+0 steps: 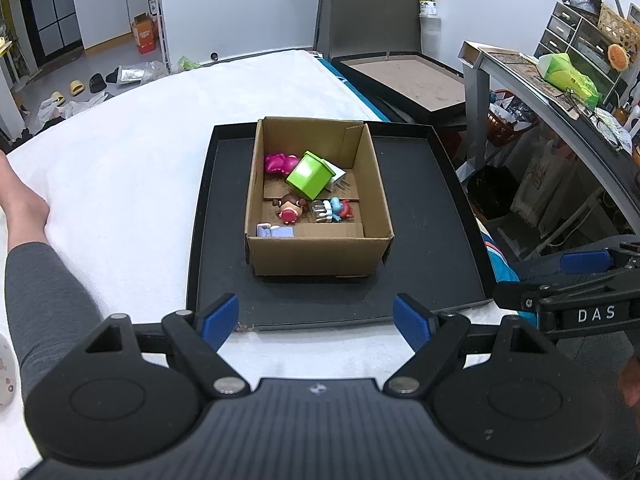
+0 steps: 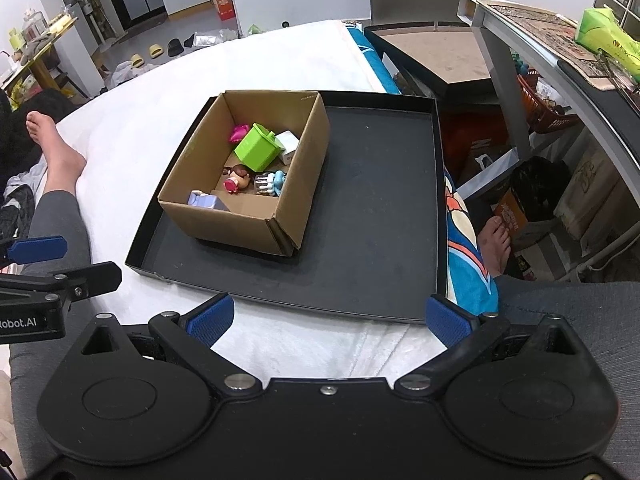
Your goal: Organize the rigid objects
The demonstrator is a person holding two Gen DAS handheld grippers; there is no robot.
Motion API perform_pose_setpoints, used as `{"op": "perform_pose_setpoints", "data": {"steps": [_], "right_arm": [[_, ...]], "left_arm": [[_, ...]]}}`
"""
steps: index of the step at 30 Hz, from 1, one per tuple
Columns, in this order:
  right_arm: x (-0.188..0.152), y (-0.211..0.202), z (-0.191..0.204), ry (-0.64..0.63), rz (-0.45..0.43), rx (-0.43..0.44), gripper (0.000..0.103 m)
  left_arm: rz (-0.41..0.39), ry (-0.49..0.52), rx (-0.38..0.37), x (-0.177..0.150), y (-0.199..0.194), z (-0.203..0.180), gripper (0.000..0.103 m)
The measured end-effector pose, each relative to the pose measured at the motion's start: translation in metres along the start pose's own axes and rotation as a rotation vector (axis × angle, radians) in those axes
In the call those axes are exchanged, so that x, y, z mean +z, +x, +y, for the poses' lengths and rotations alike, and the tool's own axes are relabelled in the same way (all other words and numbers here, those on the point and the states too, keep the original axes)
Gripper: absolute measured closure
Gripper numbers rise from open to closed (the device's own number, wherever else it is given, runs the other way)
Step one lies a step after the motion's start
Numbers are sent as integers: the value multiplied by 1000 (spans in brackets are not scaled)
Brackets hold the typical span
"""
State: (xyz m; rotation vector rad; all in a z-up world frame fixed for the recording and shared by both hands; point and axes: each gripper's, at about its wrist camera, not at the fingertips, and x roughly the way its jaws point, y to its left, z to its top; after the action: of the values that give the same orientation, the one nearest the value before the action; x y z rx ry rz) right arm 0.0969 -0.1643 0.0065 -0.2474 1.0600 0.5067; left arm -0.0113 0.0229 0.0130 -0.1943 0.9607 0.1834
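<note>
Two claws: both empty, both held back from the tray, near its front edge.
Left claw (image 1: 316, 320): blue fingers spread wide apart, nothing between them.
Right claw (image 2: 330, 320): blue fingers spread wide apart, nothing between them; it sits at the tray's front right corner.
Tray (image 1: 424, 216): black, shallow, lying on a white blanket (image 1: 132, 168) over a bed.
Box (image 1: 320, 254): open cardboard, standing in the tray toward its left and rear; the rest of the tray floor is bare.
Green cube (image 1: 311, 179): tilted, in the rear half of the box, leaning over a white plug (image 2: 289, 145).
Pink toy (image 1: 278, 163): rear left of the box, touching the cube.
Doll (image 1: 290, 208): brown hair, pink dress, lying mid-box.
Blue figure (image 1: 334, 209): just beside the doll, to its right.
Lilac piece (image 1: 276, 232): front left corner of the box, against the front wall.
</note>
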Motion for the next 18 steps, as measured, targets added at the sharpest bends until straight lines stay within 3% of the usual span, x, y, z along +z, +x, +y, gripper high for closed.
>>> {"op": "perform_pose_setpoints", "data": {"steps": [18], "right_arm": [[-2,-1,1,12,-2,4,0]], "left_arm": [[-4,6,-6,-2,-1,-2,19]]}}
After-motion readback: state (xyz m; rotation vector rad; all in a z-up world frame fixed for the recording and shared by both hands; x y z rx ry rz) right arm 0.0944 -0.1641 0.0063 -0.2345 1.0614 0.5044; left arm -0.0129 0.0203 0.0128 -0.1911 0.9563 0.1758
